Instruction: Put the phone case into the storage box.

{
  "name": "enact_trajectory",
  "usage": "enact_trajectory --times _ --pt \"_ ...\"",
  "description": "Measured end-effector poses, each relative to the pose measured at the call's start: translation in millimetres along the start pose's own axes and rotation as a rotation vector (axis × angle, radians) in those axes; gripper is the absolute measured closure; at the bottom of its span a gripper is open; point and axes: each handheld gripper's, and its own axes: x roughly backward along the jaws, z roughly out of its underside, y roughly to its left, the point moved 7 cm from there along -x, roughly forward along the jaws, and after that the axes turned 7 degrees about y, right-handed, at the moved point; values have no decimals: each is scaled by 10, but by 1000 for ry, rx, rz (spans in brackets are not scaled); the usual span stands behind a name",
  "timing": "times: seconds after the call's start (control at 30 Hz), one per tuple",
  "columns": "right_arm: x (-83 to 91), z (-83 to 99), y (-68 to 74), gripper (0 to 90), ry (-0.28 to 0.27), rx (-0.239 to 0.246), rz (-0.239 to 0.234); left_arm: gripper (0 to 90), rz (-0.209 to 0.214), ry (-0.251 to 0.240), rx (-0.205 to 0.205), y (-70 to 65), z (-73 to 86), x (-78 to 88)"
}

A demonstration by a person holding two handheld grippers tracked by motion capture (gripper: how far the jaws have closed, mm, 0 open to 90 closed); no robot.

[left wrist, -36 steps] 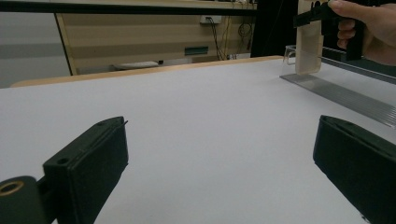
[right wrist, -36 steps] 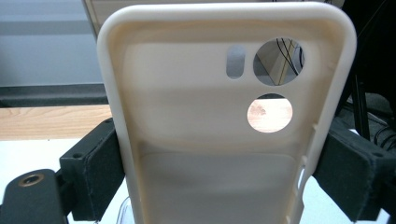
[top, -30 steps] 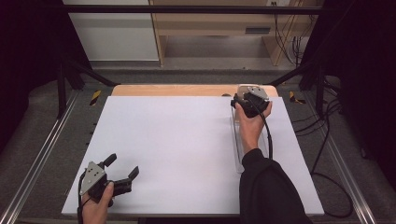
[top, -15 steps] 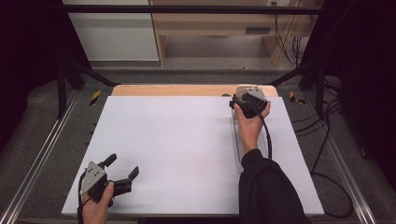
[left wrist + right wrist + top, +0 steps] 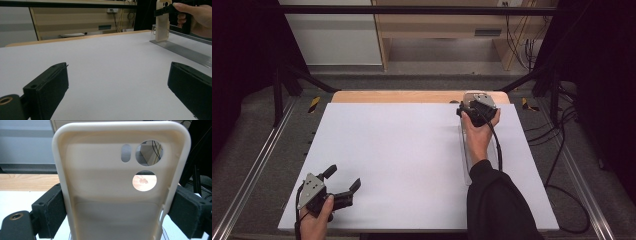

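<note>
My right gripper [image 5: 476,106] is at the far right of the white table top [image 5: 402,150], shut on a cream phone case [image 5: 107,182]. The case stands upright between the jaws, its inner side and camera cut-outs facing the right gripper view. In the left gripper view the case [image 5: 162,22] is far off, its lower end at the end of a clear ridged strip [image 5: 185,51]. My left gripper [image 5: 343,178] rests near the front left corner, held by a hand. It is open, with only bare table between its jaws [image 5: 120,67].
The clear strip [image 5: 465,150] lies along the table's right side, running under the right forearm. A wooden edge [image 5: 392,96] borders the far side. Metal rails [image 5: 257,170] flank the table and cables [image 5: 562,165] lie on the floor at right.
</note>
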Motion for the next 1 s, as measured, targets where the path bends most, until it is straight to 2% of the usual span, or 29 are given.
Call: enact_trajectory --times 0.43,0.63,1.0 --pt "-30 13 -71 113 16 -13 -17 30 1 0 0 0 0 -1" --pt "-39 26 -45 111 19 10 -30 29 1 -2 2 1 -1 1" --pt "-52 26 -40 107 23 2 -37 30 6 -4 7 -3 -4 2"
